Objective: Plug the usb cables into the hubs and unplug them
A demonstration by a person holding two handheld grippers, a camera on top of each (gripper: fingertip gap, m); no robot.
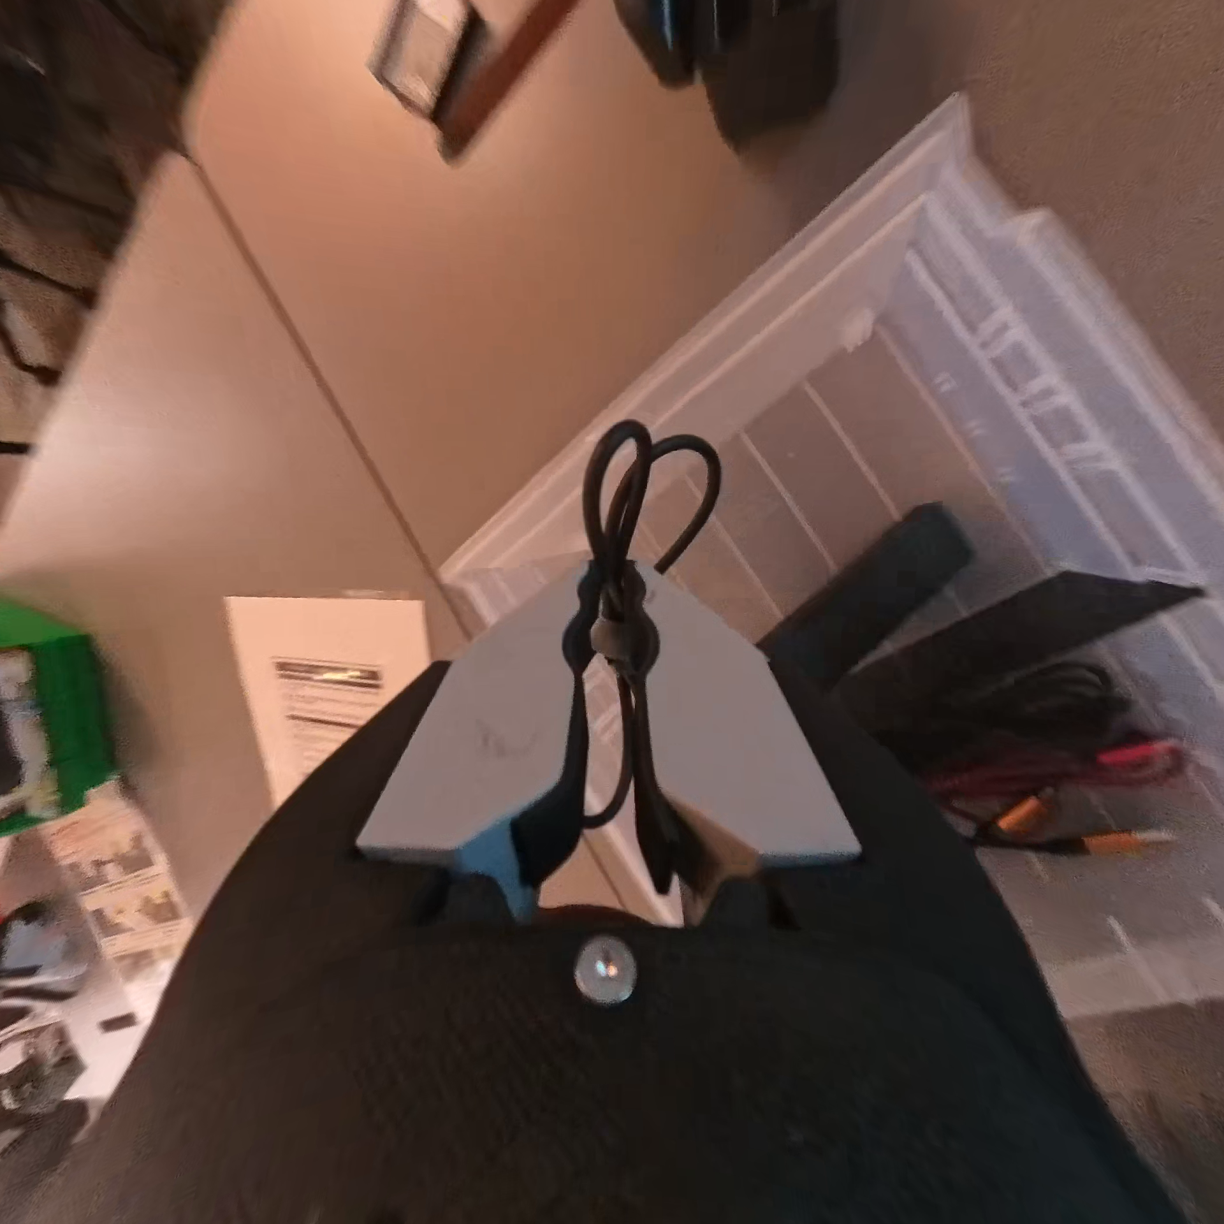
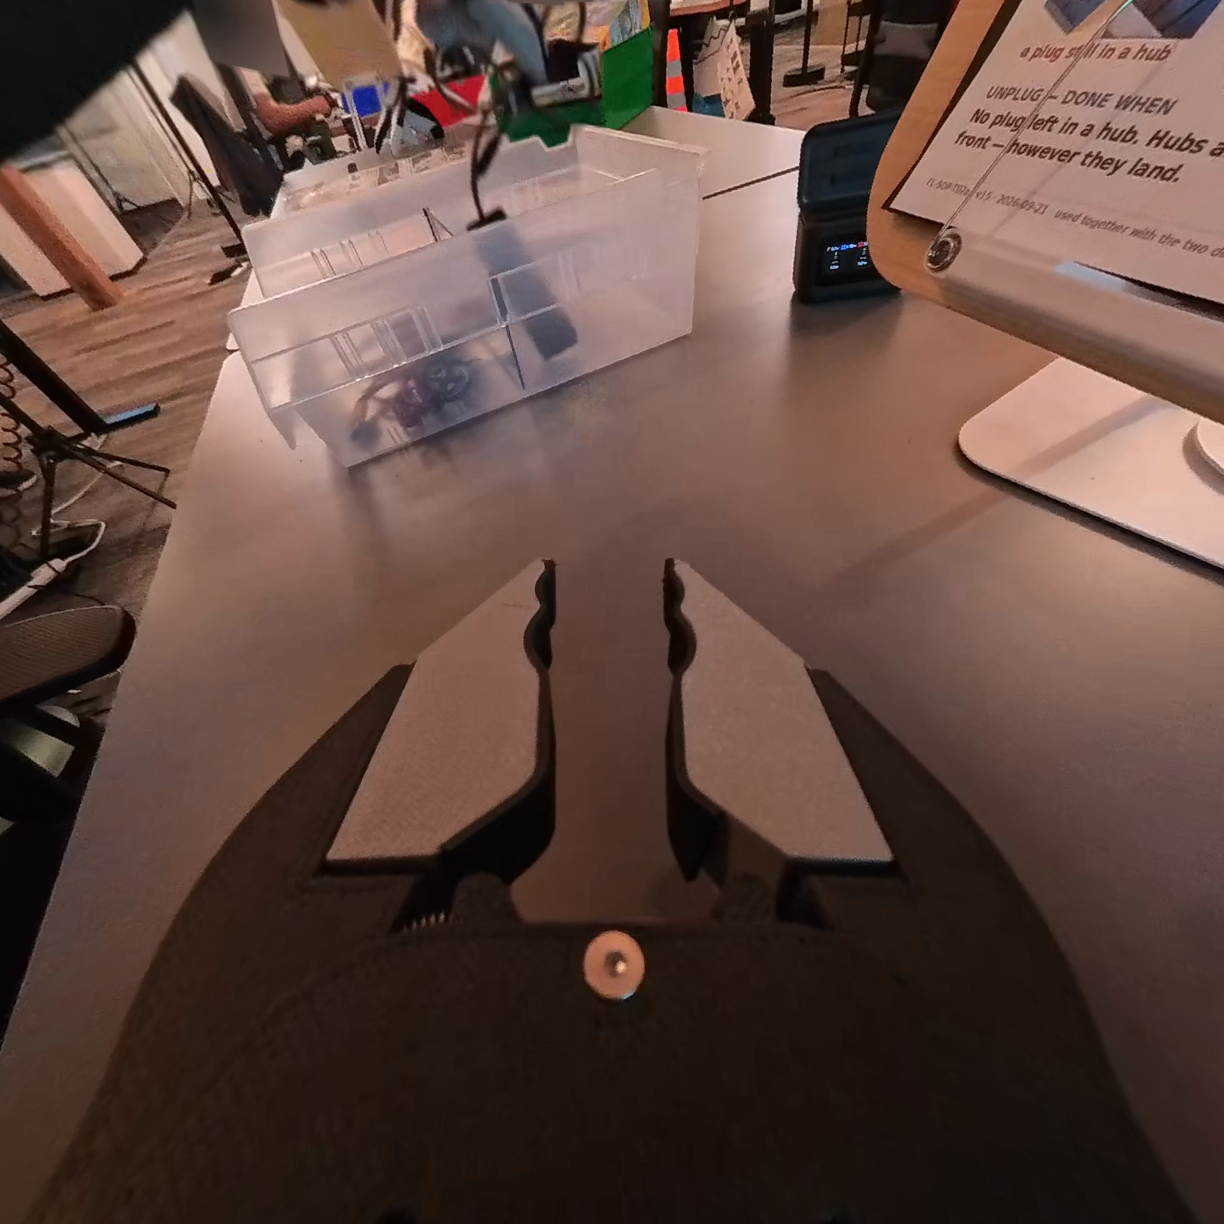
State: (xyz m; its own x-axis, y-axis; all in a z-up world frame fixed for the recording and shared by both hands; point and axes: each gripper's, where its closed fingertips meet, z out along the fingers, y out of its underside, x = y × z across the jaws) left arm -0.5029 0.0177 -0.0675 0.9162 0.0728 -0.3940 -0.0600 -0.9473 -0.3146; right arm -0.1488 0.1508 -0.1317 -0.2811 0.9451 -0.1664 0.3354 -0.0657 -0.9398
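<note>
Gripping a thin black usb cable (image 1: pixel 612 596), bundled in glossy loops by a small tie, our left gripper (image 1: pixel 611 619) has its matte grey fingers (image 1: pixel 493 728) clenched above the clear ribbed plastic bin (image 1: pixel 881 371). Our right gripper (image 2: pixel 608 583) hovers parted and empty over the smooth counter (image 2: pixel 828 596); beyond, the divided bin (image 2: pixel 596 298) holds dark hubs (image 2: pixel 530 291).
</note>
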